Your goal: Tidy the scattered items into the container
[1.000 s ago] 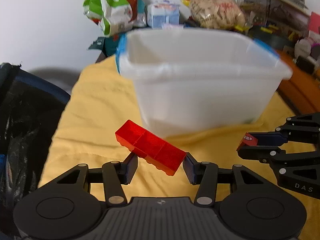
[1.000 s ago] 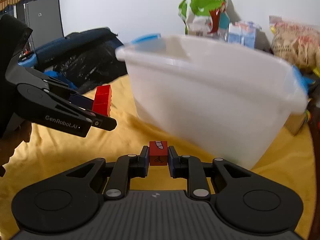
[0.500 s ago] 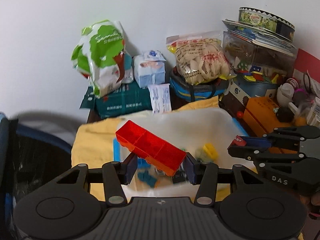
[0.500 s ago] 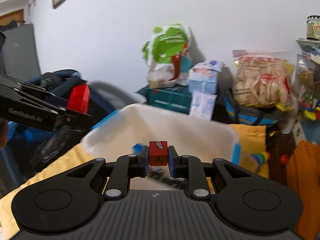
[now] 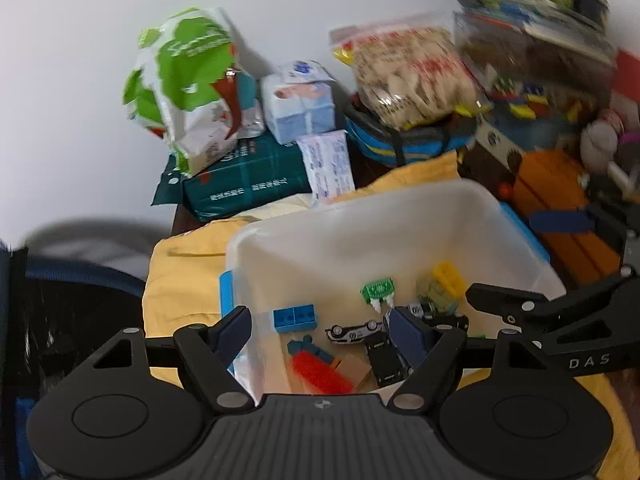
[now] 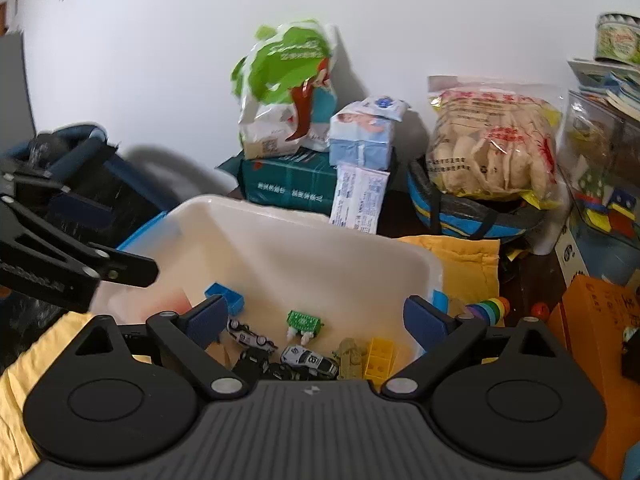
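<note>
Container (image 5: 400, 216) on yellow cloth (image 5: 180, 280), holds toys: red brick (image 5: 320, 372) at near wall, blue brick (image 5: 294, 318), toy cars (image 5: 354, 330), yellow brick (image 5: 450, 276); left gripper (image 5: 320, 328) over near rim, jaws spread, empty; right gripper (image 6: 316, 320) likewise wide apart, nothing between, poised above bin interior so drops land inside.

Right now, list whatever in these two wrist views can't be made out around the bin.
- Red brick: left wrist view, blurred, and its near end is cut off by the left gripper body.
- Black toy car: right wrist view, half hidden behind the right gripper body.
- Container near wall: both views, covered by the gripper bodies.
- Shelf clutter: left wrist view, motion-blurred.
</note>
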Action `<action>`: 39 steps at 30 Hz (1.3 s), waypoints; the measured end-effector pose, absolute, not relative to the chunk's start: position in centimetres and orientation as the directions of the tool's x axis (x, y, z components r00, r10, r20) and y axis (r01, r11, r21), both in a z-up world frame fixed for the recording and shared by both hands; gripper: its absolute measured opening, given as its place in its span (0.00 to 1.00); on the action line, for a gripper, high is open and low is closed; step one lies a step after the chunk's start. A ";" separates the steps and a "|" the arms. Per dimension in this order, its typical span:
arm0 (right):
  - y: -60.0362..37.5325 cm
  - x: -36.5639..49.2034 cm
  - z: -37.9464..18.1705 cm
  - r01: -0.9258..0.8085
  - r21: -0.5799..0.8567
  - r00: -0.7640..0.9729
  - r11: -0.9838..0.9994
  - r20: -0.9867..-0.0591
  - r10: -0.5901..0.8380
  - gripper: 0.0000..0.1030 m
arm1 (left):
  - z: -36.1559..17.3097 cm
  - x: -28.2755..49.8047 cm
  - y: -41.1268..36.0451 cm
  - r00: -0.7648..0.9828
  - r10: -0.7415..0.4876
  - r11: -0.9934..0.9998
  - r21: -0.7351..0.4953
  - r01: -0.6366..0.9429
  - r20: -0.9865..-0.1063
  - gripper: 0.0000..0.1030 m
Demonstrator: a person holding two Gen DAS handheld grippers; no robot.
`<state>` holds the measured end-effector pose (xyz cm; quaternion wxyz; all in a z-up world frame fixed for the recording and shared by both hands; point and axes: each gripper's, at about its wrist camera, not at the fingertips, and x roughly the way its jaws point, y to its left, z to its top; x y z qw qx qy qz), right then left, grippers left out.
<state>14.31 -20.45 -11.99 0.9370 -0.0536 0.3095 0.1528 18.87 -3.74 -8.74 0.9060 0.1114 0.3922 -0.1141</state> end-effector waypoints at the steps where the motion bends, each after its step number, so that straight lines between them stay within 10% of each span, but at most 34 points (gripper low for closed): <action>1: -20.6 14.4 -12.0 -0.316 0.004 0.758 0.949 -0.600 0.256 0.94 | -8.7 18.9 -3.8 0.663 -0.117 0.950 0.111 0.291 -0.739 0.77; 39: -20.6 14.0 -4.1 -0.142 0.041 0.591 0.989 -0.798 0.118 1.00 | -2.0 18.6 -4.4 0.467 -0.006 0.983 0.081 0.165 -0.884 0.77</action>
